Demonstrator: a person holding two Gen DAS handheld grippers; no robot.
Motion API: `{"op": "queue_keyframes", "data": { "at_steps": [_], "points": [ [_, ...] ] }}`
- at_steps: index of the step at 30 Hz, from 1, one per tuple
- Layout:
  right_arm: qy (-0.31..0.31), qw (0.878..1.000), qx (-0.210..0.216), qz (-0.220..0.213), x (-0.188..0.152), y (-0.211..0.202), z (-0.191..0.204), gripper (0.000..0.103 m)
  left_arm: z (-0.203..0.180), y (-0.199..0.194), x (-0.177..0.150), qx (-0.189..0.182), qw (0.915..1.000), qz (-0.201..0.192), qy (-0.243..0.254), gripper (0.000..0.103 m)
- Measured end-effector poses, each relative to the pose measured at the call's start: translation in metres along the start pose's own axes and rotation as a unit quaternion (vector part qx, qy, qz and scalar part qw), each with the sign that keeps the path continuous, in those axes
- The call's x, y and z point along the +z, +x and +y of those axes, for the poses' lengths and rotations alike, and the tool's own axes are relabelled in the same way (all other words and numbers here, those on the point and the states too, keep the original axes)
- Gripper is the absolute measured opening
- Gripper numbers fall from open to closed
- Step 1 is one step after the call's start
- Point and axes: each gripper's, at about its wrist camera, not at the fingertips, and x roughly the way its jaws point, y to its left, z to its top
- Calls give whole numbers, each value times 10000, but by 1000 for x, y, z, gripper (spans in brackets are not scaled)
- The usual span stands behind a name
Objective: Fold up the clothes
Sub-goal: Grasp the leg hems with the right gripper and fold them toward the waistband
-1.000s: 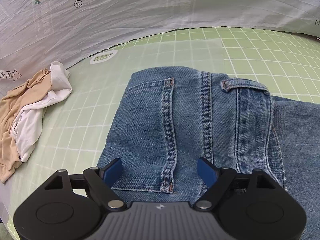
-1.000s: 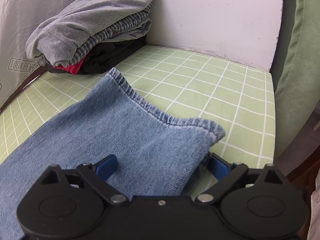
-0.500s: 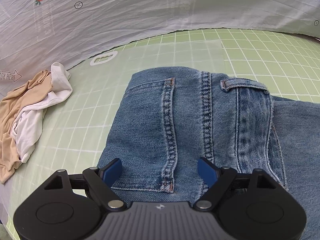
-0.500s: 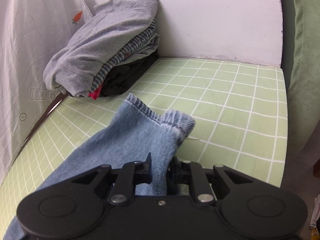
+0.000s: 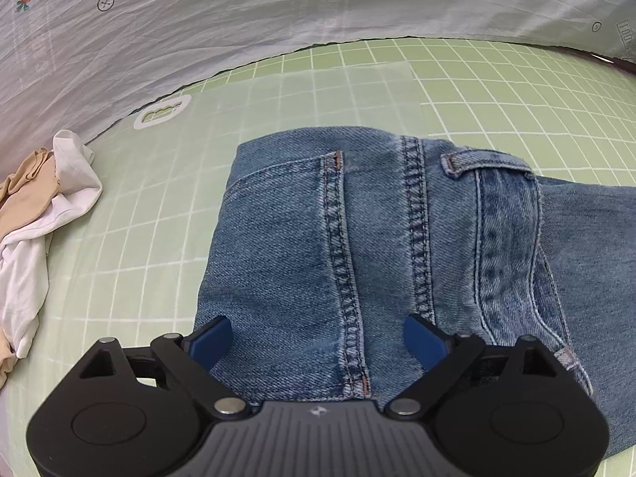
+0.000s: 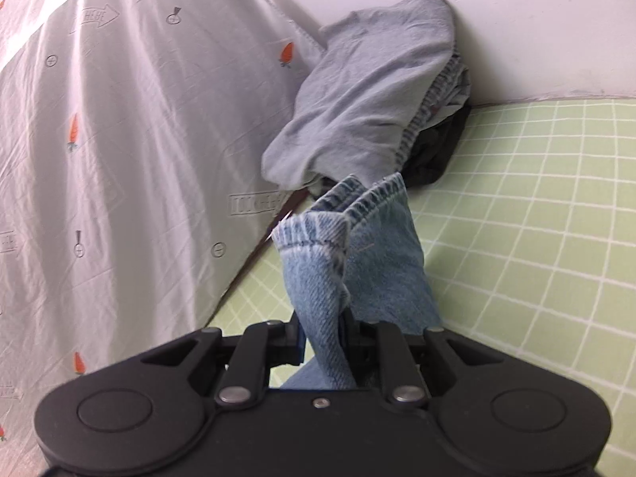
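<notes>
Gripping the hem end of the jeans (image 6: pixel 357 262), your right hand-held gripper (image 6: pixel 324 338) has its jaws clenched on the denim, and the leg rises out of them with the cuff bunched and folded above the green checked sheet (image 6: pixel 536 238). Right behind that cuff sits a stack of clothes (image 6: pixel 369 99), a grey top over a striped piece and something black, pushed against the white wall (image 6: pixel 516 8); the cuff overlaps it in the right wrist view, though you cannot tell whether they touch. A pale cloth printed with carrots (image 6: pixel 119 139) hangs along the left side. Your left hand-held gripper (image 5: pixel 318 342) is released, its blue pads (image 5: pixel 212 338) spread wide just over the waist end of the jeans (image 5: pixel 357 238), which lies flat on the sheet (image 5: pixel 318 91) with a back pocket and belt loop facing up. Off to the left, well apart from the denim, lies a crumpled heap of white and beige garments (image 5: pixel 35 222) beside the carrot cloth (image 5: pixel 278 8).
</notes>
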Motion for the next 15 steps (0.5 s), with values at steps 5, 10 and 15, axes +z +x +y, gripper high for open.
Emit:
{"op": "queue_keyframes", "data": {
  "at_steps": [5, 10, 15],
  "points": [
    [145, 9964, 679, 480, -43, 9, 39, 16, 2, 1, 0, -138, 9996, -105, 233, 98],
    [685, 9800, 1317, 1325, -98, 26, 58, 16, 6, 1, -1, -348, 9983, -245, 400, 98],
    [316, 9704, 898, 2217, -158, 40, 71, 16, 9, 4, 2, -571, 9963, -274, 586, 100]
  ]
}}
